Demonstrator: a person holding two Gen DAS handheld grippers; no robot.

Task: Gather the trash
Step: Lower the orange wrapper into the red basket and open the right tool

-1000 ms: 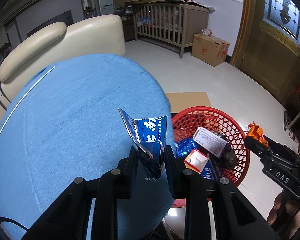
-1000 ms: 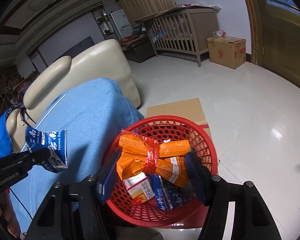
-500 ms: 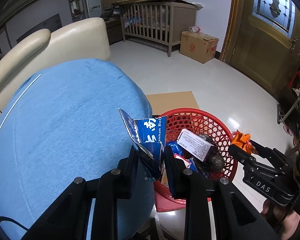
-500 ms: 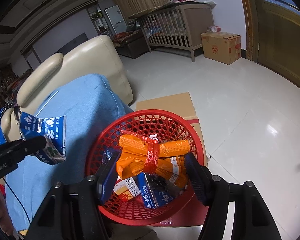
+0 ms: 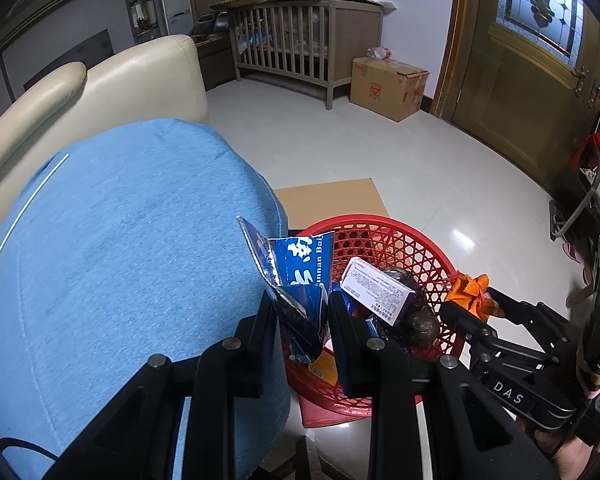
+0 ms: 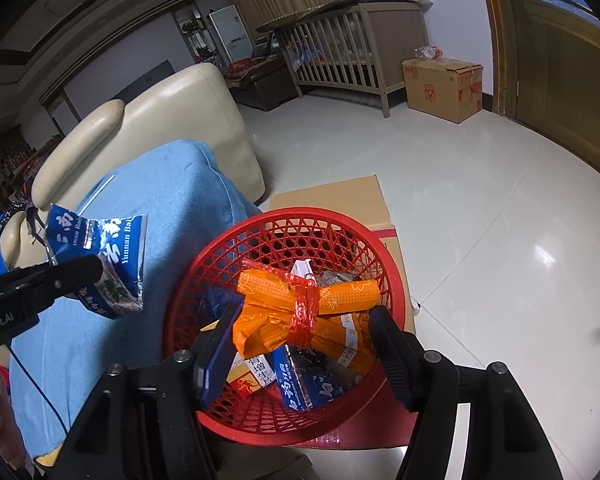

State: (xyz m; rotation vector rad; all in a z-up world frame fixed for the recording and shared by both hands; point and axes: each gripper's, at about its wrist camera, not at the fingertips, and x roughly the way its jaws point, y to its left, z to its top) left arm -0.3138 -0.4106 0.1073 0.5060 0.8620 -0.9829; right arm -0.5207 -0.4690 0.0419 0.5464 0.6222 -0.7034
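The red basket (image 6: 384, 256) is the landmark: its mouth is open from above, but boxes and wrappers pile inside. The blue cushion (image 5: 120, 260) presses against its left rim. Flat cardboard (image 6: 332, 196) lies behind it; bare tile floor (image 6: 500, 208) spreads right.

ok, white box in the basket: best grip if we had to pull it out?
White box lies tilted on top of the pile in the red basket. Come from above and pinch across its narrow width, probably at the raised near end, which looks clear of other trash.
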